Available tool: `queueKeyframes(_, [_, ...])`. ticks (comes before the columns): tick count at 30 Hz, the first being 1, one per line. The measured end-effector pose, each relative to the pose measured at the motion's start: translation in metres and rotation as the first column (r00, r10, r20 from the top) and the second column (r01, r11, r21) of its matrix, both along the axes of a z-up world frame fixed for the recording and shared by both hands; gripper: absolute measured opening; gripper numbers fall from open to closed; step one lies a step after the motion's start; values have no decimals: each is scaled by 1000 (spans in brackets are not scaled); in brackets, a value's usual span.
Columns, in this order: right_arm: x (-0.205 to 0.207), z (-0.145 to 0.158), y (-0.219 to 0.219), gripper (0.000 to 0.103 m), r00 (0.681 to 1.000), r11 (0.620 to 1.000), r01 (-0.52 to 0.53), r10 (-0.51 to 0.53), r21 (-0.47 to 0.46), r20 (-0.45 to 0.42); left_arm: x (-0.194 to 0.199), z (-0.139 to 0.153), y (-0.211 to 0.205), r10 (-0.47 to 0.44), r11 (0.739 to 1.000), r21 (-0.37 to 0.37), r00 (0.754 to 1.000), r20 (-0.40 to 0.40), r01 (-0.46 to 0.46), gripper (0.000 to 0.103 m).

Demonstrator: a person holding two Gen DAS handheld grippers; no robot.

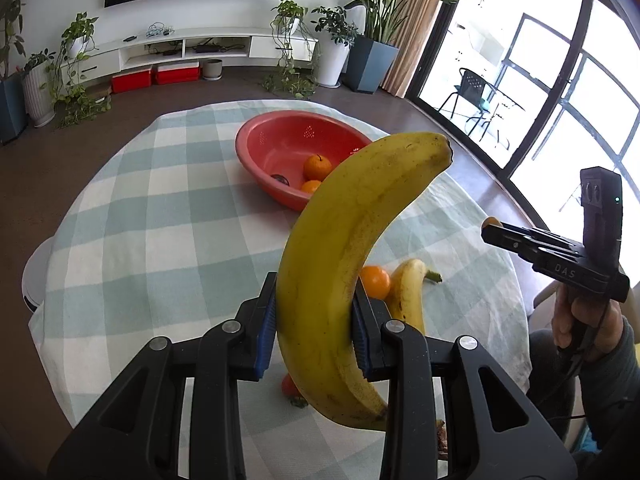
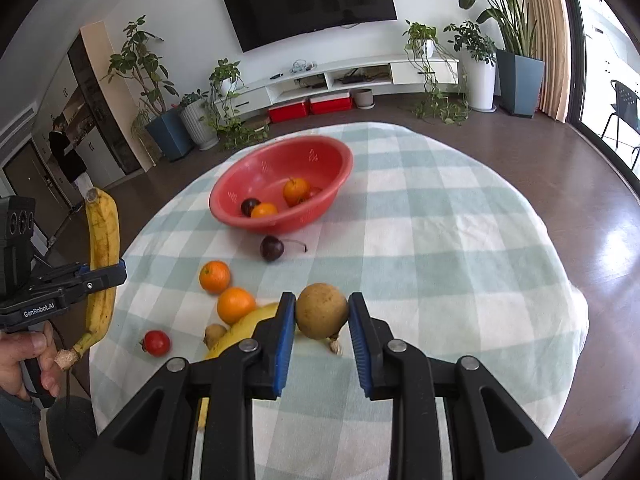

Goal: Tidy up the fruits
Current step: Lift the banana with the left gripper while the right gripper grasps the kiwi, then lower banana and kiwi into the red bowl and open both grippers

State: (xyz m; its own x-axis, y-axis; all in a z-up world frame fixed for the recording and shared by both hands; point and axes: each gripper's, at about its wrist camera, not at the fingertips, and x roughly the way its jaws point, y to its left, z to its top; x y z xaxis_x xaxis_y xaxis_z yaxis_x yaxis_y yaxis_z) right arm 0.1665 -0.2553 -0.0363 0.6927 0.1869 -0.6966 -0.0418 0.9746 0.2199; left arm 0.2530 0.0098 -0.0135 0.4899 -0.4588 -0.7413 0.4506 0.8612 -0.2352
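Note:
My left gripper is shut on a large yellow banana, which stands upright above the checked tablecloth. My right gripper is shut on a round brown fruit, held just above the cloth. A red bowl at the far side holds two oranges and a dark cherry. Loose on the cloth lie a cherry, two oranges, a red tomato, a small brown fruit and a second banana. The right wrist view also shows the left gripper with its banana.
The round table's edge curves close on the left and right. A white stool stands by the left edge. Potted plants, a TV unit and glass doors line the room. A person stands far off.

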Motion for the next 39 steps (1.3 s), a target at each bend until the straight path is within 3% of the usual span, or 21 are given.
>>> queueKeyframes(7, [53,43,2,29,996,999,-41,41,-3,78,64,24,-21,-11,1000,10,1000,6,11,29])
queueKeyframes(11, [88,49,13,29,994,997,-77,77,-1,81,100,27,-42,-21,998,56,1000,5,20,29])
queueKeyframes(18, [139,30,32,29,993,993,-112,113,-37,23,155,6,-74,-36,993,115,999,-33,40,29])
queueKeyframes(27, [176,-8,43,29,990,990,-127,123,-60,-70,210,-27,-91,-2,989,147,997,-77,14,29])
queueKeyframes(39, [194,-42,49,29,982,985,-145,131,-90,-138,232,-67,-99,14,977,212,994,-110,9,30])
